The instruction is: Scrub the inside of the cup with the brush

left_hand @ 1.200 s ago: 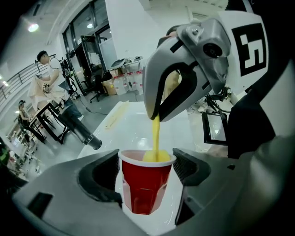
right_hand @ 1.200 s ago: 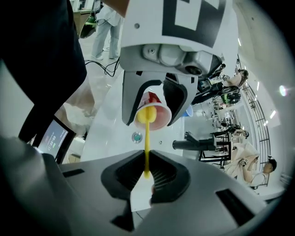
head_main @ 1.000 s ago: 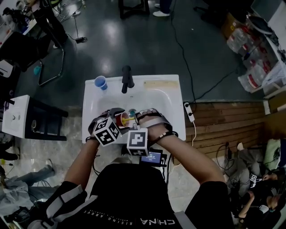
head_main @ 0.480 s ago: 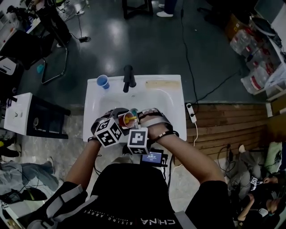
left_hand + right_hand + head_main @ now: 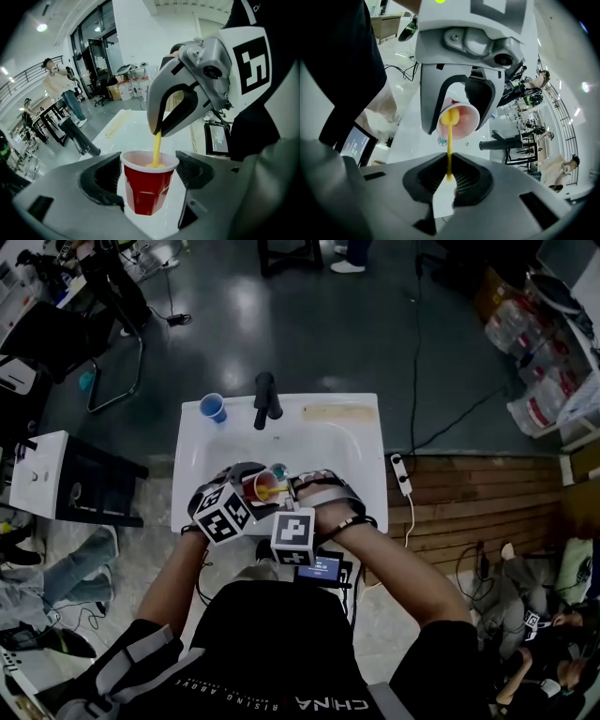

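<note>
- The left gripper (image 5: 149, 177) pinches the red cup (image 5: 146, 190) by its sides, over the white sink (image 5: 361, 442).
- The right gripper (image 5: 449, 182) clamps the yellow brush (image 5: 449, 140), whose head sits inside the cup.
- A blue cup (image 5: 213, 410) stands on the sink's rim near the black faucet (image 5: 266, 401), apart from both grippers.

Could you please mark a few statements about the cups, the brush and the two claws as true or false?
1. The left claw is shut on the red cup. True.
2. The brush reaches into the red cup. True.
3. The right claw is open and empty. False: it is shut on the brush's yellow handle.
4. The blue cup lies in the basin of the sink. False: it stands on the sink's rim, left of the faucet.
</note>
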A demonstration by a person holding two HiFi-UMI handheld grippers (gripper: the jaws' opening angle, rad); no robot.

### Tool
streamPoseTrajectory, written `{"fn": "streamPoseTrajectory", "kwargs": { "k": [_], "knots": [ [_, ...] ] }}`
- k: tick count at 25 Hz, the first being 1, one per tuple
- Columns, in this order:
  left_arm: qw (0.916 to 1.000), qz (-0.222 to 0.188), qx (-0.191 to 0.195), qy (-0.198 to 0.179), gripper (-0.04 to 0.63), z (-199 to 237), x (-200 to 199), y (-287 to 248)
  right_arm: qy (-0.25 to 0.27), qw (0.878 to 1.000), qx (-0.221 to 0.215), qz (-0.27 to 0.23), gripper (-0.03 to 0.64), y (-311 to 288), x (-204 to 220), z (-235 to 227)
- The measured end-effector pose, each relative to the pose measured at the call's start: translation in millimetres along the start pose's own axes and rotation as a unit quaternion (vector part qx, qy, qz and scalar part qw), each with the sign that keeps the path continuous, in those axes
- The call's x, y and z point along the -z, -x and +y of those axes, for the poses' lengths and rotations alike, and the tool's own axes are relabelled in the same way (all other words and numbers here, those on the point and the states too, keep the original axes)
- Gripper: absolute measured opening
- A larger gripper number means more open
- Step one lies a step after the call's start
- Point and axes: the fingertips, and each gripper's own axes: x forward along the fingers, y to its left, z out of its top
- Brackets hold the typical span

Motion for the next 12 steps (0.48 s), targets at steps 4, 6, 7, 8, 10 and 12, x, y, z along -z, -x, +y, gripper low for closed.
{"fn": "streamPoseTrajectory", "kwargs": {
  "k": [4, 6, 7, 8, 10, 12],
  "knots": [
    [0.9997, -0.011, -0.008, 0.02, 0.365, 3, 0, -1, -0.039, 0.999, -0.004, -0.018, 0.04, 4, 8, -2],
    [0.9992, -0.018, -0.014, 0.034, 0.365, 6, 0, -1, -0.062, 0.998, -0.008, -0.027, 0.04, 8, 13, -3],
    [0.9987, -0.023, -0.016, 0.042, 0.365, 7, -1, -1, -0.076, 0.997, -0.013, -0.033, 0.04, 10, 16, -2],
    [0.9981, -0.028, -0.019, 0.052, 0.365, 9, -1, 0, -0.087, 0.995, -0.015, -0.037, 0.04, 11, 21, -3],
    [0.9968, -0.035, -0.025, 0.068, 0.365, 11, 0, 1, -0.111, 0.993, -0.013, -0.045, 0.04, 11, 29, -4],
    [0.9954, -0.041, -0.032, 0.08, 0.365, 13, 0, 4, -0.146, 0.987, -0.02, -0.059, 0.04, 12, 36, -3]
  ]
}}
